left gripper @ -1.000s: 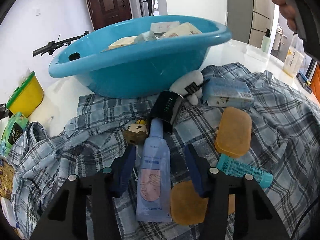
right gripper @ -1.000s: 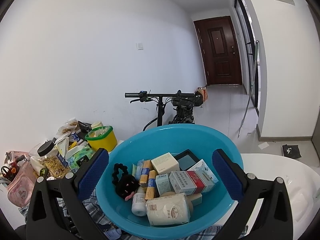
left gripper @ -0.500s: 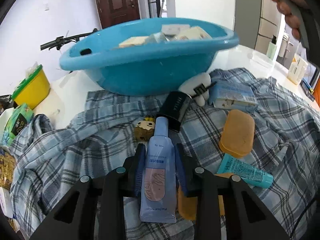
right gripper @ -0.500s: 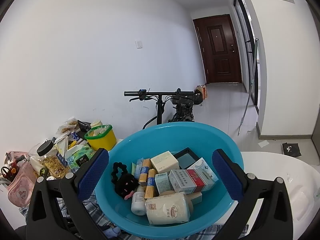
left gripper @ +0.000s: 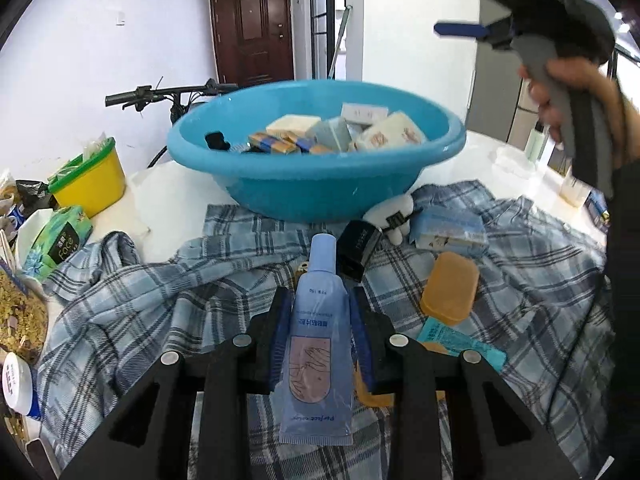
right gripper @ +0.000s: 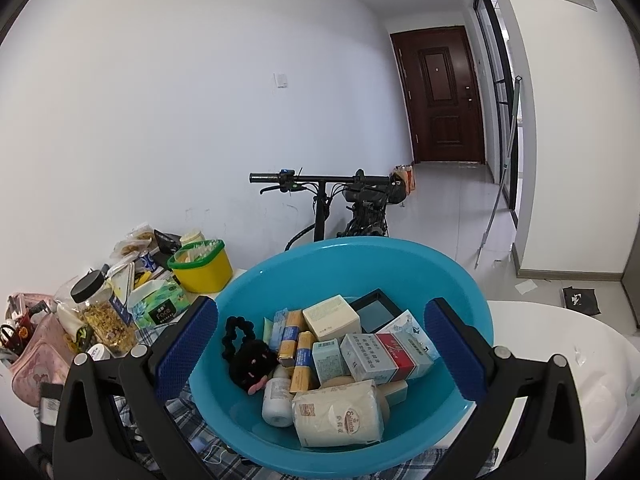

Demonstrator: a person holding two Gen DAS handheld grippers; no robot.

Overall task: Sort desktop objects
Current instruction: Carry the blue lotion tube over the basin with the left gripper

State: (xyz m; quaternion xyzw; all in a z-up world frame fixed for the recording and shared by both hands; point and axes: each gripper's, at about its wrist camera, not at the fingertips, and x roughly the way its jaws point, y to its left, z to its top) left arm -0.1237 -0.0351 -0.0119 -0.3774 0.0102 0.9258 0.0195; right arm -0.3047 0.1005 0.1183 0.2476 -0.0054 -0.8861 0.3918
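Above the plaid cloth (left gripper: 168,300), the left claw (left gripper: 320,316) grips the blue tube (left gripper: 318,320), likely lifting it toward the blue basin (left gripper: 280,188), while the right claw (right gripper: 320,344) hovers open over that basin.

Green tissue pack (right gripper: 160,310) read "Face". Blue tube (left gripper: 318,336) carried "Perfect care" near its crimped end, upside down, and "15g" near the neck. Cream paper-wrapped pack (right gripper: 340,416) in the basin (right gripper: 460,280) bore a red oval logo, roughly "Sainteza". Other labels were unreadable.
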